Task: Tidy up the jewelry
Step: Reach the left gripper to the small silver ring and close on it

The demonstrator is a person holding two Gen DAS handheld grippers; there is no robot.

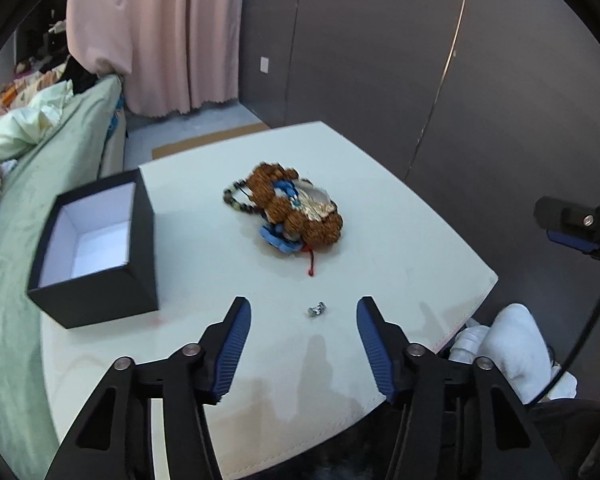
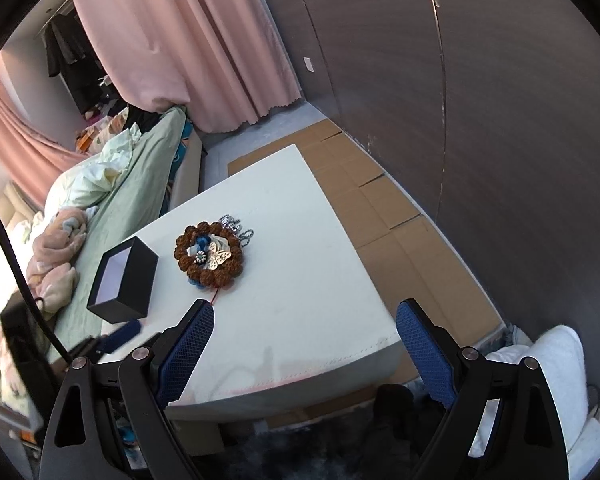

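A pile of jewelry (image 1: 296, 212) lies mid-table: a brown beaded bracelet, blue pieces, a pale butterfly piece and a dark bead string. It also shows in the right wrist view (image 2: 210, 254). A small silver piece (image 1: 317, 309) lies alone near the front, between my left gripper's fingers. A black box (image 1: 96, 248) with white lining stands open and empty at the table's left; it also shows in the right wrist view (image 2: 124, 280). My left gripper (image 1: 304, 308) is open, low over the table. My right gripper (image 2: 305, 314) is open and empty, high above the front edge.
The white table (image 1: 400, 248) stands beside a bed with green bedding (image 1: 28, 184) on the left. A dark wall runs on the right, with flattened cardboard (image 2: 380, 200) on the floor. White cloth (image 1: 512, 344) lies at the table's right front corner.
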